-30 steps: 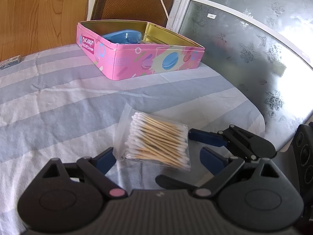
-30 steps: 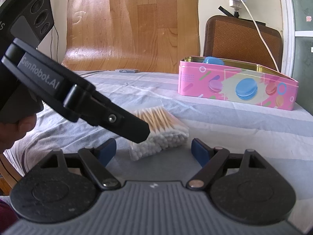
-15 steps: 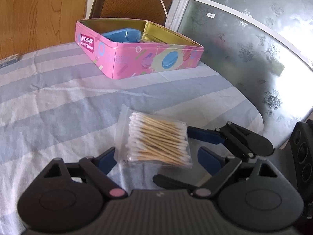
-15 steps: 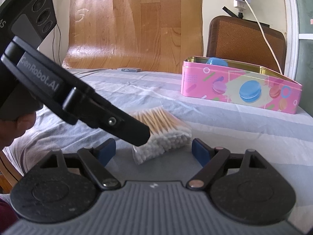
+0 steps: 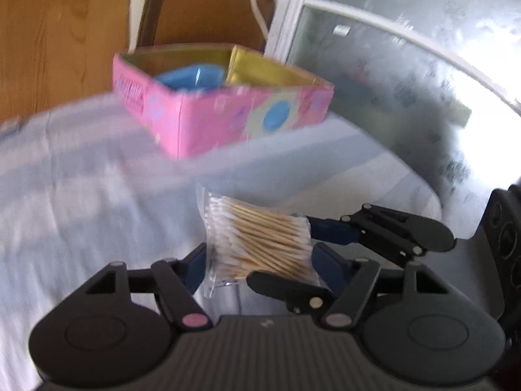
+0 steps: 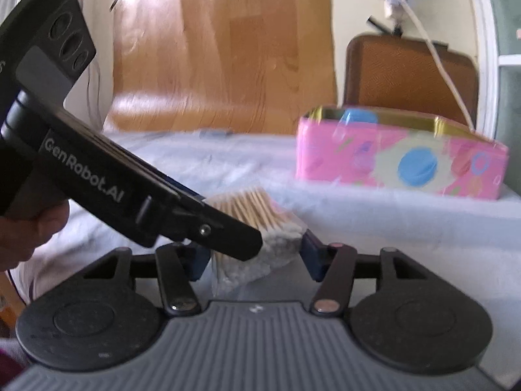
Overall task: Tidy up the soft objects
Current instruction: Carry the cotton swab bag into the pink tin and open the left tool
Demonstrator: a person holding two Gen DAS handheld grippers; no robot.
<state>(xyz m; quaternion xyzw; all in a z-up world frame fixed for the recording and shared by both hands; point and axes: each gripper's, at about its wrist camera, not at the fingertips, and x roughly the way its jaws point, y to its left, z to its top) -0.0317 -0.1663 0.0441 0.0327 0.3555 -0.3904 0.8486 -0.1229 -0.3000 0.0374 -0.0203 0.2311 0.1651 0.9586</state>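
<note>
Jaws closing: your left gripper and right gripper are both squeezing the clear plastic packet of wooden cotton swabs between them.

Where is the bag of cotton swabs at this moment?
The bag of cotton swabs is low in both wrist views, between the closing left gripper and right gripper, nearer than the pink tin.

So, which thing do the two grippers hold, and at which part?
Both close on the cotton swab bag: left gripper at its cotton-tipped ends, right gripper across one end.
</note>
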